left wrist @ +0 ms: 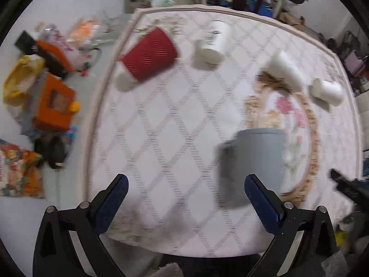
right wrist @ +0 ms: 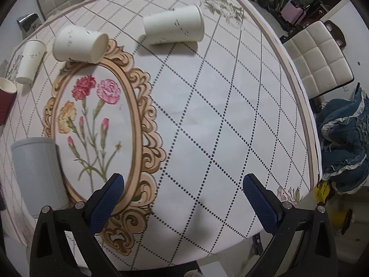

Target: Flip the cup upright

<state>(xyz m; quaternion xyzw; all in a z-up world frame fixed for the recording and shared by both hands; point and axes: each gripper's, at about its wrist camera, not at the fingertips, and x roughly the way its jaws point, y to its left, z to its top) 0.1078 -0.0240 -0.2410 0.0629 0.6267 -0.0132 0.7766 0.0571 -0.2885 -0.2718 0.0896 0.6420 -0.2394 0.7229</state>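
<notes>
Chairs are seen around the counter [right wrist: 230,115]. Both jaws are spread wide, empty. Paper cups [right wrist: 174,25] lie tipped beyond the grey mug [right wrist: 37,173], probably awaiting righting.

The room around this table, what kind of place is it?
Probably a home dining room: a flowered tablecloth covers the table, padded white chairs stand around it, and household clutter lies on the floor.

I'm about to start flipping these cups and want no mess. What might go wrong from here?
1. The white cups lie on their sides and may roll away when nudged.
2. The red cup lies near the table edge, so a push could send it to the floor.
3. The grey cup stands close to the open left tongs; reaching past could knock it over.
</notes>
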